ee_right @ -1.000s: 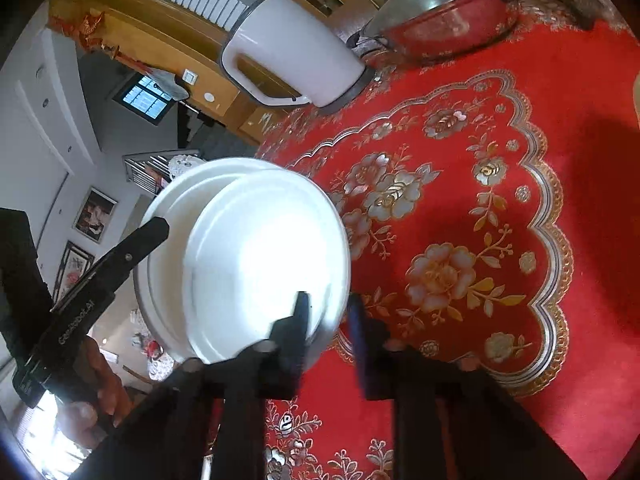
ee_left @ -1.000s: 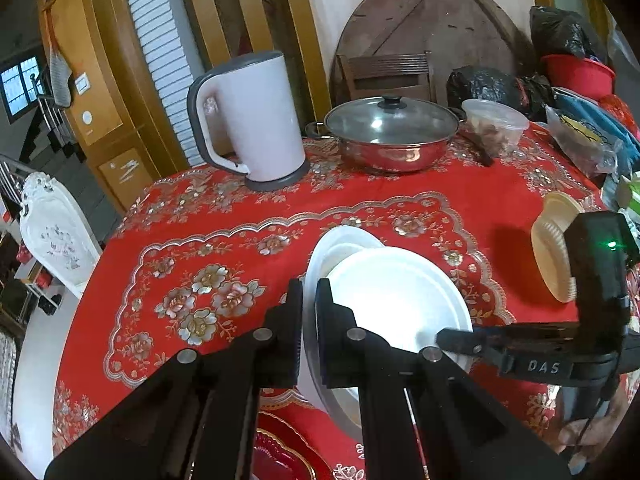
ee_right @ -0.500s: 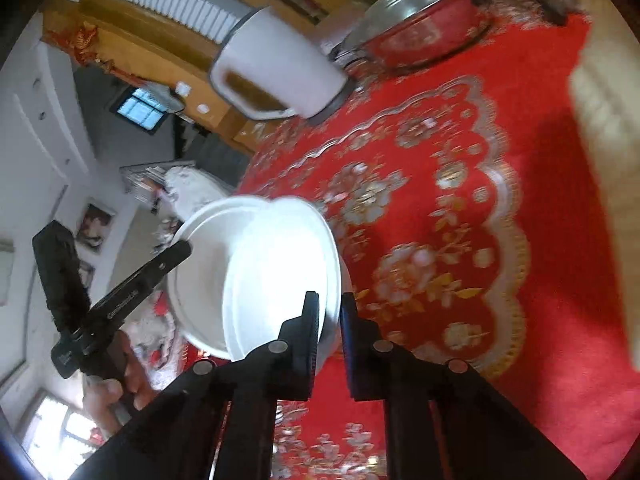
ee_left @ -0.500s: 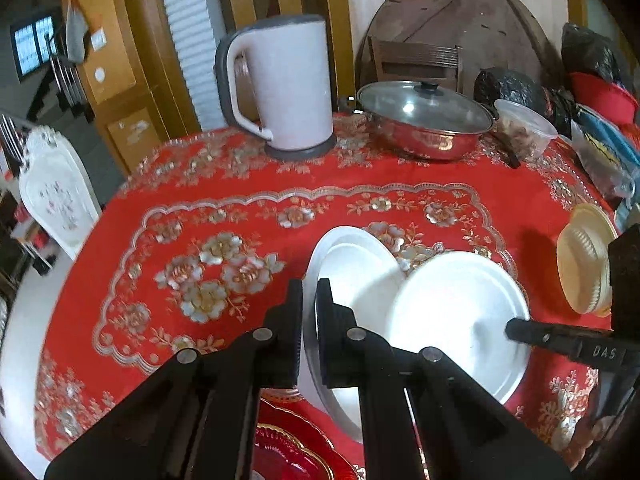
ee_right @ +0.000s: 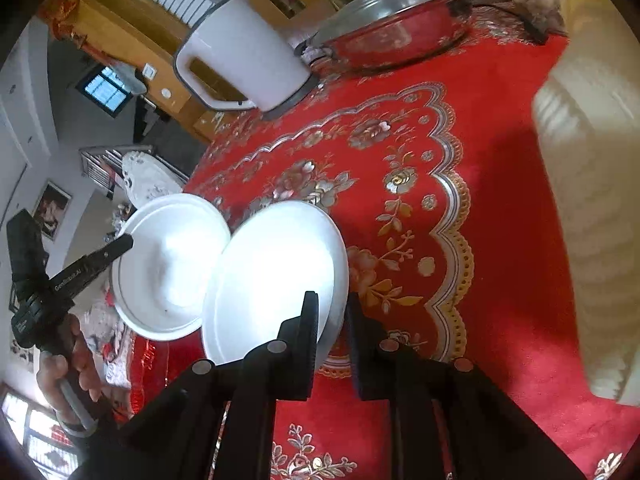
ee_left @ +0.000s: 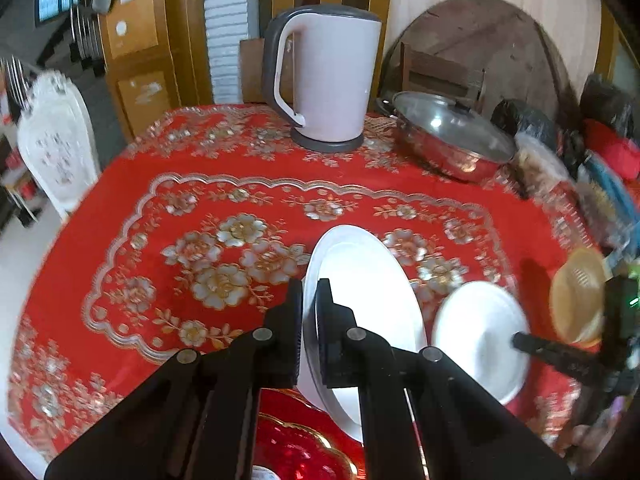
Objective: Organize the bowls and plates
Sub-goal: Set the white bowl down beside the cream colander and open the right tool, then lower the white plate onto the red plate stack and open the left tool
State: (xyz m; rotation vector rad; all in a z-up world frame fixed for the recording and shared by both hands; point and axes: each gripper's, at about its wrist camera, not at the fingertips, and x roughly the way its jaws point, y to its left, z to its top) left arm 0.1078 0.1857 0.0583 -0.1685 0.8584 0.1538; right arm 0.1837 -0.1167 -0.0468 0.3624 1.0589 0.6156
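Observation:
My left gripper (ee_left: 310,292) is shut on the rim of a white plate (ee_left: 360,292), held tilted above the red tablecloth. My right gripper (ee_right: 332,308) is shut on the rim of a second white plate (ee_right: 276,272). In the left wrist view that second plate (ee_left: 480,336) hangs to the right of the first, and the two do not touch. The right wrist view shows the left gripper (ee_right: 124,242) with its plate (ee_right: 168,264) on the left, where the rims seem to overlap. A red gold-rimmed plate (ee_left: 296,454) lies below my left gripper.
A white kettle (ee_left: 332,76) and a lidded steel pot (ee_left: 448,136) stand at the back of the table. A cream ribbed bowl (ee_right: 592,200) is close on the right. Bags and containers (ee_left: 560,160) crowd the far right edge. A white chair (ee_left: 56,148) stands at the left.
The two white plates were together one over the other; now they are apart. My right gripper has carried its plate off to the right, and the left gripper keeps hold of the other.

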